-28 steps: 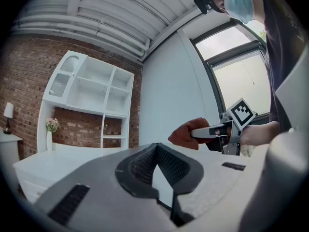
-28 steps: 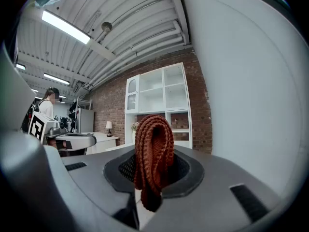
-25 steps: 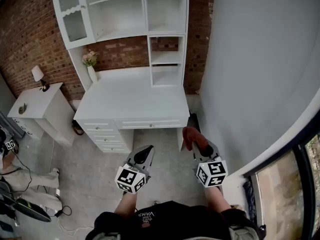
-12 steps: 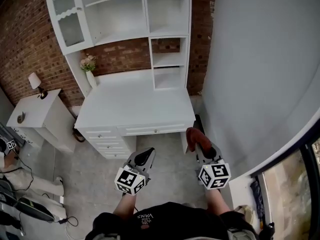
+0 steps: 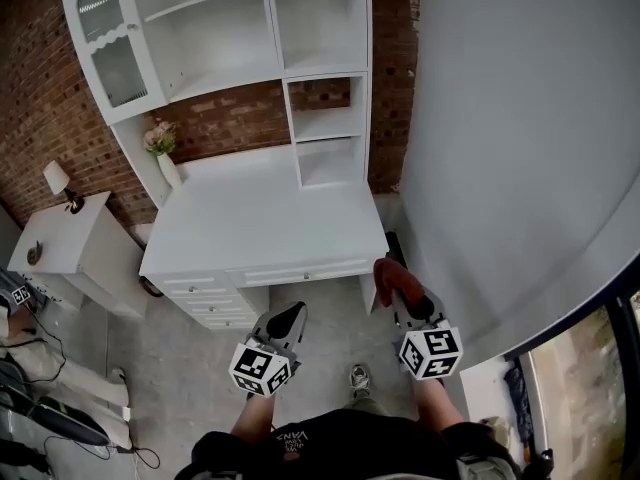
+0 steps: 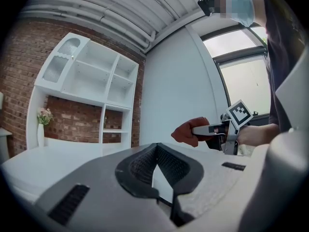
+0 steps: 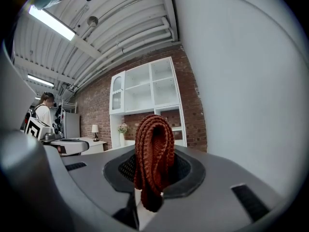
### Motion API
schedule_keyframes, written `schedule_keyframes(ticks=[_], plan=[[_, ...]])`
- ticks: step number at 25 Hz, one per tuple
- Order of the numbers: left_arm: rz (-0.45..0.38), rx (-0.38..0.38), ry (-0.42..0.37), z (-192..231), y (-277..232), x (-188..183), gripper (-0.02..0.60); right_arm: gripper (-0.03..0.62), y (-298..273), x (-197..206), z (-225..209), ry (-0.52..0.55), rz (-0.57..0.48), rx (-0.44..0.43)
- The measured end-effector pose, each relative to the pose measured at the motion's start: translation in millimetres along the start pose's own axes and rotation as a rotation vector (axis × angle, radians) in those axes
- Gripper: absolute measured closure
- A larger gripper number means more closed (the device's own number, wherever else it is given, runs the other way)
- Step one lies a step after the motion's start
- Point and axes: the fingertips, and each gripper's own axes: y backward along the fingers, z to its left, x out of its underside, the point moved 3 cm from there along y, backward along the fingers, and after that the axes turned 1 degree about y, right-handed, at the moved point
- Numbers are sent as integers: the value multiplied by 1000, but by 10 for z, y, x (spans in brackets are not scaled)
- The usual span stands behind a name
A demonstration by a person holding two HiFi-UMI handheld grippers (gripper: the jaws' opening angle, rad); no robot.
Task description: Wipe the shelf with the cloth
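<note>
Progress: by my reading nothing is wiped yet; the cloth [image 7: 153,158] is already taken up, but the shelf [image 5: 300,58] stands well ahead, untouched by it
Left to do: close in past the bench [image 5: 260,218]; lay the cloth on a shelf board; rub along it
Right tool [image 5: 398,293]: clamped on the cloth; the rust-red knit is pinched between its pads
Left tool [image 5: 288,316]: drawn in narrow, tips together; nothing between them
Cloth place: in the air over the floor [image 5: 330,318]; near the bench's front right corner; well apart from the shelf
Cloth axis: folded into a long loop; the long axis runs along the right tool's jaws; the rounded fold leads, pointing toward the bench and shelf; the loose ends trail below the pads
</note>
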Motion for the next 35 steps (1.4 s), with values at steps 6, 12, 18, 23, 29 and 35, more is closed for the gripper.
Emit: schedule_keyframes(ticks=[6, 12, 18, 23, 29, 35], plan=[[-9, -40, -13, 274, -518, -97, 574, 510, -547, -47, -327, -5, 7, -37], [-8, -71, -21, 455, -1091, -195, 574, 510, -1074, -168, -725, 0, 16, -78], [-5, -114, -31, 564, -1544, -228, 574, 510, -1465, -244, -1056, 10, 8, -124], [-9, -143, -15, 619, -1769, -170, 574, 508, -1665, -214, -1253, 28, 22, -144], [7, -154, 7, 765, -1912, -64, 574, 508, -1901, -131, -1323, 16, 44, -147], [-6, -154, 23, 1143, -1994, -45, 574, 508, -2251, -151, -1215, 21, 42, -140]])
